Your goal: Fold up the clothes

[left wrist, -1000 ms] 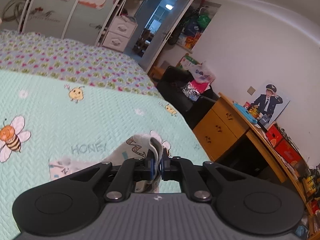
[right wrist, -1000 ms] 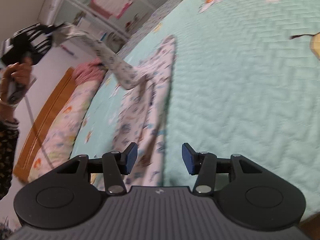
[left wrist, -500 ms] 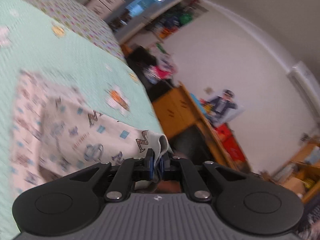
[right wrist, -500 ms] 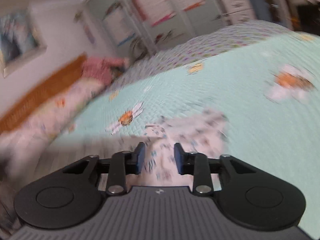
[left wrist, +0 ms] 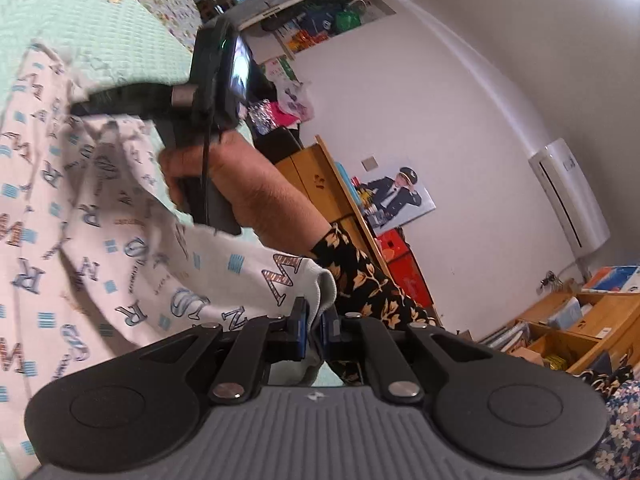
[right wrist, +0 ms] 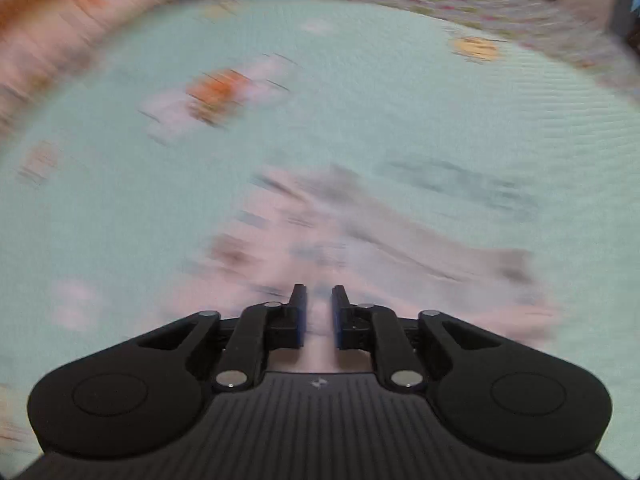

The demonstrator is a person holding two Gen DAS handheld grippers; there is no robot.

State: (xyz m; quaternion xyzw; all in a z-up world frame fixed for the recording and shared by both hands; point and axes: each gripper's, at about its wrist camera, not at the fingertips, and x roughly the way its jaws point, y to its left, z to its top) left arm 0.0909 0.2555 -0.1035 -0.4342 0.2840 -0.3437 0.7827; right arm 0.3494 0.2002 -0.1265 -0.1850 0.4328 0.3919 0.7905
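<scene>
A white garment printed with letters (left wrist: 120, 240) lies spread on the mint-green bedspread (left wrist: 60, 12). My left gripper (left wrist: 314, 308) is shut on a grey-edged corner of it, held low near the bed's edge. A person's hand (left wrist: 240, 184) in a dark flowered sleeve (left wrist: 360, 276) holds the other gripper's handle above the cloth. In the right wrist view, which is badly blurred, my right gripper (right wrist: 319, 292) points down at the garment (right wrist: 360, 240). Its jaws are closing, with a narrow gap left and pale cloth showing through it.
Beside the bed stand a wooden desk (left wrist: 316, 184), red boxes (left wrist: 404, 268) and a low wooden bookshelf (left wrist: 560, 328). A white wall unit (left wrist: 568, 192) hangs on the right. Blurred pillows and a headboard (right wrist: 60, 20) line the bed's far side.
My left gripper sank and rolled while it kept the cloth corner. My right gripper swept across the bed to above the garment, and its jaws narrowed from wide apart to a small gap.
</scene>
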